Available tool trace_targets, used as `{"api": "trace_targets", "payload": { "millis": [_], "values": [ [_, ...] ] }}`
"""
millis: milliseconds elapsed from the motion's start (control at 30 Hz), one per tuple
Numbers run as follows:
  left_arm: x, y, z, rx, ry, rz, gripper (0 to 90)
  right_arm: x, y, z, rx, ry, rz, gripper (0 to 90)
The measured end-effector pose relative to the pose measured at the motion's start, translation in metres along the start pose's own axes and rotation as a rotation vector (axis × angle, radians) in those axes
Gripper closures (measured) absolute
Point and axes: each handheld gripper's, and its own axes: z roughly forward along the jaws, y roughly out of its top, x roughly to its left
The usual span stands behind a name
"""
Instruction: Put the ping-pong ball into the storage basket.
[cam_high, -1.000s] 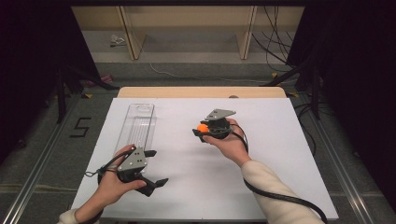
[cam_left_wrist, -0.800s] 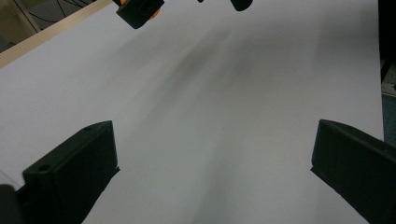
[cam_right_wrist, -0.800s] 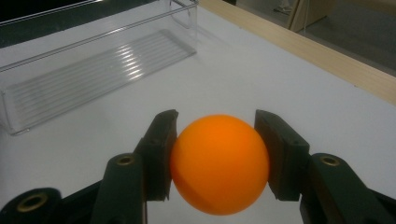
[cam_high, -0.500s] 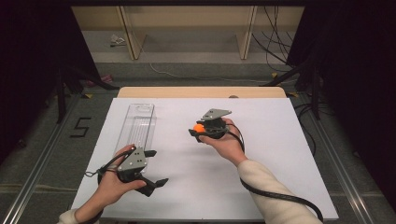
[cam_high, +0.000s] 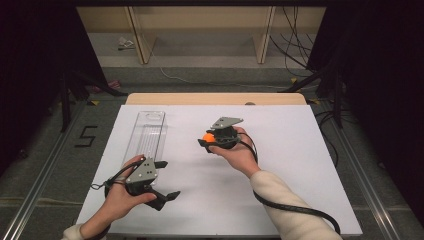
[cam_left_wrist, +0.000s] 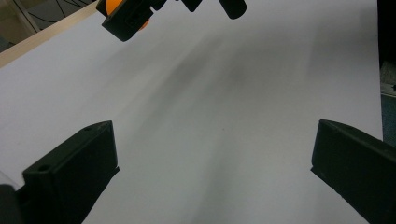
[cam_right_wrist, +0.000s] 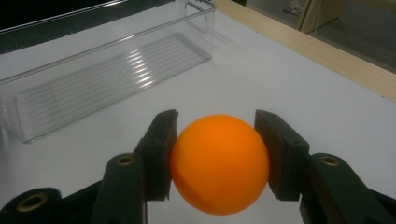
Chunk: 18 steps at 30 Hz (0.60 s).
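An orange ball (cam_right_wrist: 219, 163) sits squeezed between the two black pads of my right gripper (cam_right_wrist: 217, 154), which is shut on it. In the high view the right gripper (cam_high: 209, 139) hovers over the middle of the white table, its jaws pointing left toward a clear plastic tray (cam_high: 147, 135); the ball (cam_high: 208, 137) shows as an orange spot at its tip. The tray (cam_right_wrist: 107, 74) lies empty ahead of the ball. My left gripper (cam_high: 165, 180) rests near the table's front left, jaws wide apart and empty (cam_left_wrist: 215, 172). The ball (cam_left_wrist: 112, 5) also peeks in at the top of the left gripper view.
The white table top (cam_high: 280, 165) has a wooden strip (cam_high: 215, 98) along its far edge. Beyond it stand wooden shelf legs (cam_high: 137, 35) and cables on the floor. A black cable (cam_high: 295, 207) trails from the right gripper across the front right.
The right gripper with the ball has drifted slightly left toward the tray. The left gripper has stayed where it was.
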Motion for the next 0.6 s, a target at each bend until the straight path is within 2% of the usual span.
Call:
{"api": "trace_targets", "payload": {
  "millis": [600],
  "values": [
    [0.0001,-0.0001,0.0001,-0.001,-0.002,0.0,0.0,0.0062,0.008,0.0084,0.0,0.014,-0.009,51.4]
  ]
}}
